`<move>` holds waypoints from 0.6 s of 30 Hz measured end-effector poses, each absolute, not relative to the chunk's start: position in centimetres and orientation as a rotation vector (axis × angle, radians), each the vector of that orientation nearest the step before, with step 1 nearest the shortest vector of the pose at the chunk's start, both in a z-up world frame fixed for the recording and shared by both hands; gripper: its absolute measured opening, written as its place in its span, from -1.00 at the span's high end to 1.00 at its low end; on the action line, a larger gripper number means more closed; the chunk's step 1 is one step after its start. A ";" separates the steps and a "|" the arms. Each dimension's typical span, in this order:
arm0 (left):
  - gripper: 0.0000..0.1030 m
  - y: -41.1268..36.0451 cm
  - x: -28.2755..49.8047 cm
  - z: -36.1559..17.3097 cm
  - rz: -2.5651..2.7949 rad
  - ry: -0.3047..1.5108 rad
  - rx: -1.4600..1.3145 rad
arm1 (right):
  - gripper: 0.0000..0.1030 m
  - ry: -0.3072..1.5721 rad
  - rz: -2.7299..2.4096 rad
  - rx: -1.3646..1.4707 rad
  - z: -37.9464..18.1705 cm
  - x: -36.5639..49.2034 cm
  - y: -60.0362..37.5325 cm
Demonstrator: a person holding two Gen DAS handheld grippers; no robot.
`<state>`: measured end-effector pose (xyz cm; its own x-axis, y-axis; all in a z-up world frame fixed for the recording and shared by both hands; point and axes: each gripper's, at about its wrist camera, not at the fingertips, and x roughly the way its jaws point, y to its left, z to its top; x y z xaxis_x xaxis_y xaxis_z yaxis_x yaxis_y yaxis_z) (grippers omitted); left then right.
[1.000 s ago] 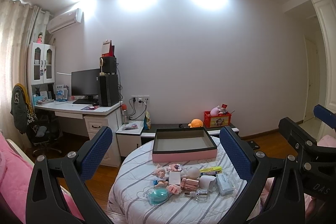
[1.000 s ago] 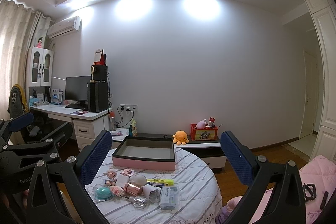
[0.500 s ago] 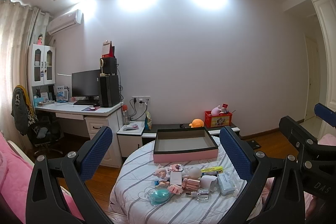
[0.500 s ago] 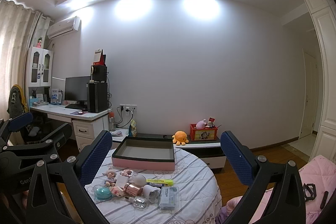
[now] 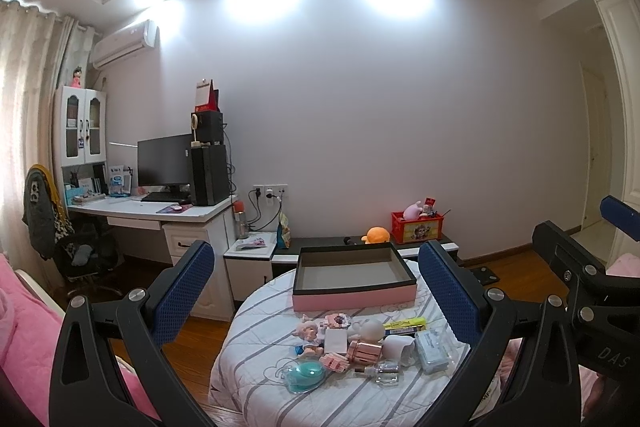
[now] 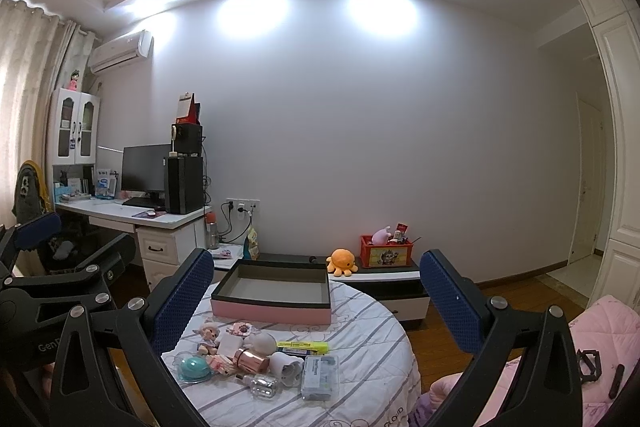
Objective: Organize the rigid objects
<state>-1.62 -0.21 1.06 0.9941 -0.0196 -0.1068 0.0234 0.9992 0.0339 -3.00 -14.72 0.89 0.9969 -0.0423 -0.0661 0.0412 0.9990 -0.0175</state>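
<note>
While both pairs of blue-padded fingers stood spread wide and empty, the left gripper (image 5: 312,301) and right gripper (image 6: 316,307) hung well above the round worktop with its striped white cloth (image 6: 372,343). The small rigid objects, a rose-gold metal cylinder (image 6: 250,359), a clear glass bottle (image 6: 262,385) and a yellow highlighter pen (image 6: 302,347) among them, lay crowded together before the empty pink-sided tray (image 6: 272,293). Judging by that crowding, a descending finger could knock neighbours or roll the bottle off the edge.
</note>
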 end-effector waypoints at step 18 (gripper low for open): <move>-1.00 -1.0 -0.8 0.9 -0.032 0.120 0.043 | -1.00 0.082 -0.053 -0.014 0.3 -2.7 -15.0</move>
